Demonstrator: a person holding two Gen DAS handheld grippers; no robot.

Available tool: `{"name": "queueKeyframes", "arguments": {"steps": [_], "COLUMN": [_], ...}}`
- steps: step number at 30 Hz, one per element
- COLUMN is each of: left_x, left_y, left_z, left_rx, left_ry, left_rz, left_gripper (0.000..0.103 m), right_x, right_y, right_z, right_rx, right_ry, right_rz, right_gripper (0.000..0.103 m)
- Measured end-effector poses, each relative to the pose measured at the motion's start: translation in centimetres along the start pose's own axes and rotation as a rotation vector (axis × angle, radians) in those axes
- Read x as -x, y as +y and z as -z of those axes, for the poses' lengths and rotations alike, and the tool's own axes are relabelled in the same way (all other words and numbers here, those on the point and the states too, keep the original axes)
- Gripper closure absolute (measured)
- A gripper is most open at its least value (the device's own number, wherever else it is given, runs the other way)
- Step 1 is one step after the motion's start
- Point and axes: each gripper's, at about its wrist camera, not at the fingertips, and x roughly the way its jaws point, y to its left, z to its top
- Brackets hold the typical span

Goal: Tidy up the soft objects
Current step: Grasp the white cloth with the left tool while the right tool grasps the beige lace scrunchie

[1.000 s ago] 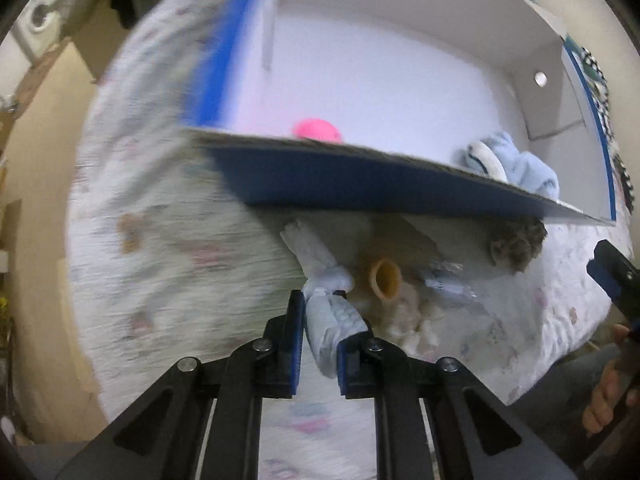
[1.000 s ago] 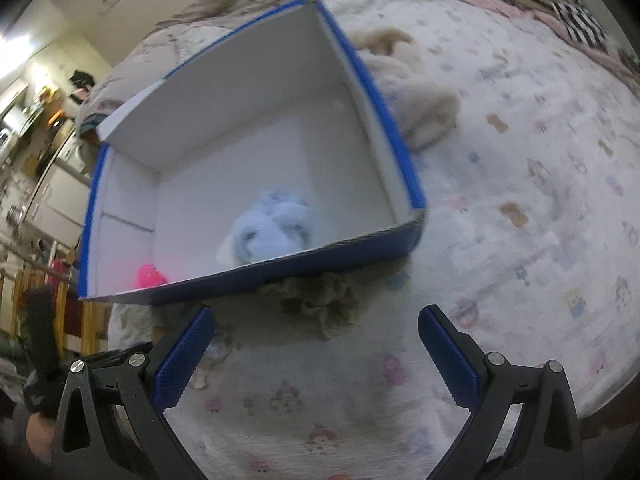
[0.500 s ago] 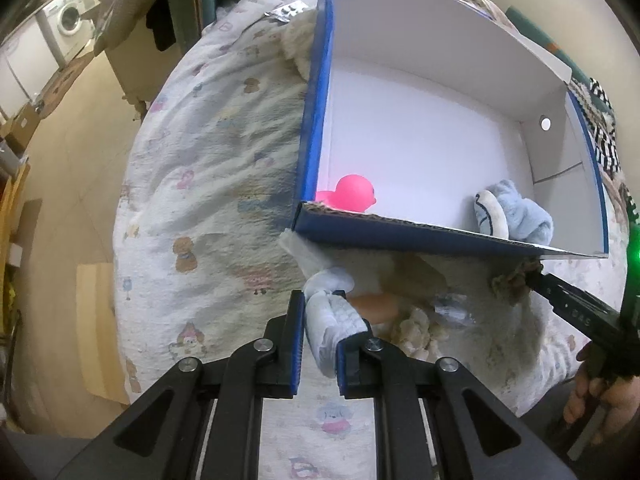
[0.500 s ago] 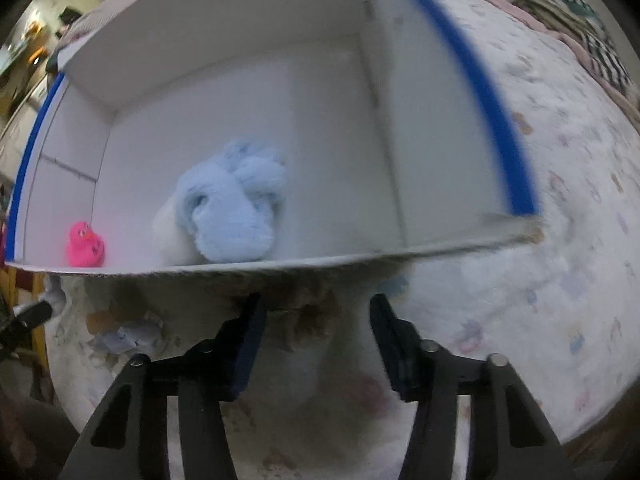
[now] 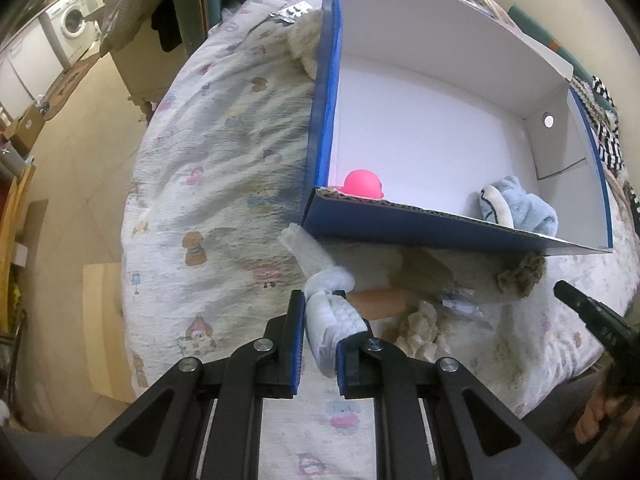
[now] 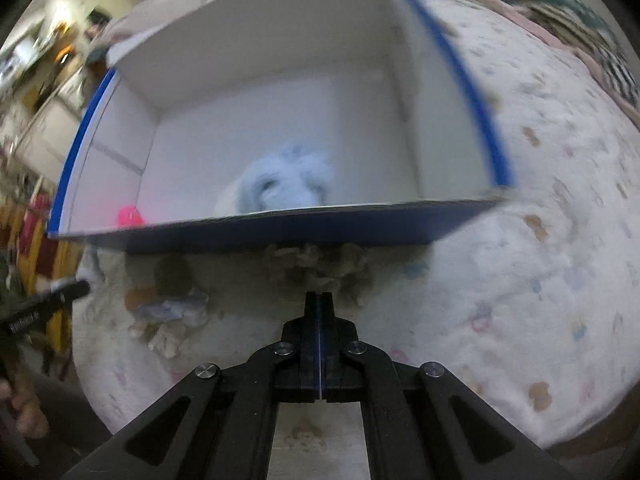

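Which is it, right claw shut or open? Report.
Shut. In the right wrist view the right claw has its blue pads pressed flat together with nothing between them, its tip just short of the brown fluff.

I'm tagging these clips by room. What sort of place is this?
Probably a home bedroom: a cartoon-print bedspread covers a bed bearing the blue cardboard box, with a washing machine beyond.

Left view sharp, evenly lit; right view motion-blurred; strong fisheye edge distortion.
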Motion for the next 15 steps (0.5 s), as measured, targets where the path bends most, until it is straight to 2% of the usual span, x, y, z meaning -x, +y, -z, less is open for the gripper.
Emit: {"name": "queueKeyframes", "arguments": {"steps": [2,4,7,11,14,15], "left_x": [0.0,-0.1,-0.3,-0.6,-0.8,-0.8], "left_y": [-0.1,-0.3,-0.5,-0.4,-0.1,0.0], "left_z": [0.1,0.2,0.1,0.0,0.0,0.0], "left_rx": [-0.002,-0.005,-0.011,-0.014,-0.003,0.001], "left_ry": [-0.003,0.001,0.004,0.002,0.01,0.013], "left_rz": [-0.002,-0.002,-0.003,-0.014,-0.017,-0.016], "left_gripper": [0.091,0.091,0.091,0.091,0.091,0.091], "right_x": [-0.3,-1.3,-3.2,-5.1,-5.9,-6.0], "right_y": [-1.4,-2.6,-3.1,-2.7,-2.4,-2.1], "right_z": [-0.2,-0.8,-1.5,-2.1,-1.9,-1.9], "right_rx": [-0.068,-0.112,-0.11,-0.116,-0.084,-0.066], "right_ry": [0.018,0.041,0.063,0.093,0.084,0.073], "right_rz": [-0.019,-0.013,0.01,-0.005,-0.002,0.003], "right_gripper": [0.085,0.029,0.027,0.027,0.028,0.04]}}
